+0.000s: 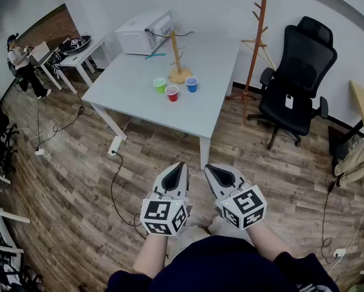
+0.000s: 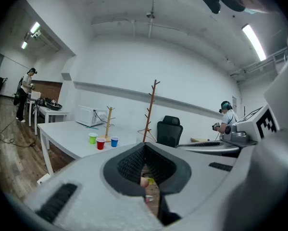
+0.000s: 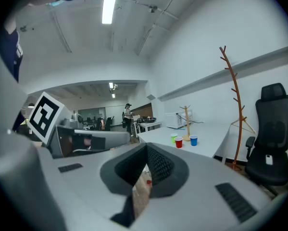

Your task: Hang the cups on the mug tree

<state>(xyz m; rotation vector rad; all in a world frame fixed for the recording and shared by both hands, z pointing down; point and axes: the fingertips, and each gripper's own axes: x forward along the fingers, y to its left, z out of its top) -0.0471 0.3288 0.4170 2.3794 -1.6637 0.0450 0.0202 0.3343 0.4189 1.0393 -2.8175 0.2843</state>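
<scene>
Three cups, green (image 1: 160,85), red (image 1: 172,93) and blue (image 1: 191,84), stand by the wooden mug tree (image 1: 178,56) mid-table (image 1: 127,102). Both the left gripper (image 1: 176,169) and the right gripper (image 1: 220,173) are closed and empty, well short of the table's near edge.

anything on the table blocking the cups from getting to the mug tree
Nothing visible does. The green cup, red cup and blue cup stand close by the base of the mug tree, with only bare table around them.

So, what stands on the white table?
A microwave, a mug tree, plus a green cup, red cup and blue cup by its base. Anything behind the microwave is hidden.
</scene>
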